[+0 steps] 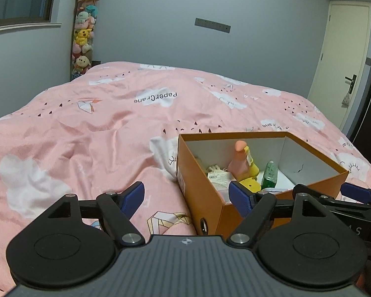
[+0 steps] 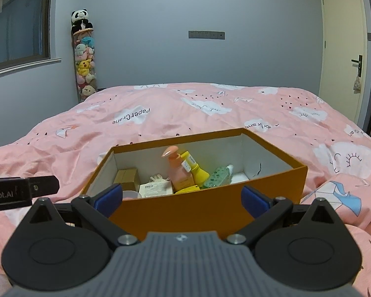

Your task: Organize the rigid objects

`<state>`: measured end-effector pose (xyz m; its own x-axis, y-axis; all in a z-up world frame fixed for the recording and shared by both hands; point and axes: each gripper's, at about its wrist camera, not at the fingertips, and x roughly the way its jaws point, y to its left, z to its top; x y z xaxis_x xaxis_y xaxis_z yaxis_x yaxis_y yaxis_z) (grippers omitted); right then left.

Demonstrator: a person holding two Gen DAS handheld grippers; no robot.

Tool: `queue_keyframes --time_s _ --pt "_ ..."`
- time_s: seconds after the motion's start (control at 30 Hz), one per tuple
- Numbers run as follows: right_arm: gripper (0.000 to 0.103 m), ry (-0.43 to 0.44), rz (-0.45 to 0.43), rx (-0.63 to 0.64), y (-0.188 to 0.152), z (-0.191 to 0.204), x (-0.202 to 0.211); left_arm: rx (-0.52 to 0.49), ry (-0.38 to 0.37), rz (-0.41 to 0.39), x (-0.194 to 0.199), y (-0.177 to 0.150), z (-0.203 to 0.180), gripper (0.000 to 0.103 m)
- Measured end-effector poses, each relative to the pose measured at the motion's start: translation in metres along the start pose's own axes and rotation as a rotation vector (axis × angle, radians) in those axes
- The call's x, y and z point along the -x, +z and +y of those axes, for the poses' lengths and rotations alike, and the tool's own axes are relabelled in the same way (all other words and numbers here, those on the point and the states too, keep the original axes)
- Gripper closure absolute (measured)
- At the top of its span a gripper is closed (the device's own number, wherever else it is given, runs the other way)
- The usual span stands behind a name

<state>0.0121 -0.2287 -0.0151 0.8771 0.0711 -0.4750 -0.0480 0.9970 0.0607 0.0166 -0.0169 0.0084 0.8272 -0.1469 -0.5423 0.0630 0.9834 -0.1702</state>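
Orange box (image 2: 205, 210) of bottles (image 2: 180, 173) sits on pink bed (image 2: 160, 113), dead ahead of right gripper (image 2: 183, 196) and right of left gripper (image 1: 185, 198), both spread wide, gripping nothing.

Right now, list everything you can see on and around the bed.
box: one, orange outside and white inside, open, on the bed
pink pump bottle: one, pink, inside the box, leaning
yellow bottle: one, yellow, inside the box beside the pink one
green bottle: one, clear green, lying in the box
small carton: one, tan, at the box's left end
labelled packet: one, white, on the box floor
bedspread: one, pink with white clouds
plush toy column: one, mixed colours, room corner, panda on top
door: one, cream, right wall
left gripper: open, empty
right gripper: open, empty
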Motion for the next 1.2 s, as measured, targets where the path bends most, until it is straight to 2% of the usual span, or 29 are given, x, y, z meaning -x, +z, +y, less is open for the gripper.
queue_keyframes --time_s 0.4,0.6,1.2 --pt "0.003 -0.001 0.080 0.002 -0.002 0.002 -0.011 -0.016 0.032 0.069 -0.010 -0.004 -0.003 0.012" --pt "0.003 0.004 0.089 -0.010 -0.003 -0.002 -0.013 -0.020 0.049 0.097 -0.013 -0.006 -0.005 0.012" --pt "0.003 0.013 0.115 -0.012 -0.003 -0.003 -0.018 -0.017 0.052 0.096 -0.014 -0.006 -0.005 0.012"
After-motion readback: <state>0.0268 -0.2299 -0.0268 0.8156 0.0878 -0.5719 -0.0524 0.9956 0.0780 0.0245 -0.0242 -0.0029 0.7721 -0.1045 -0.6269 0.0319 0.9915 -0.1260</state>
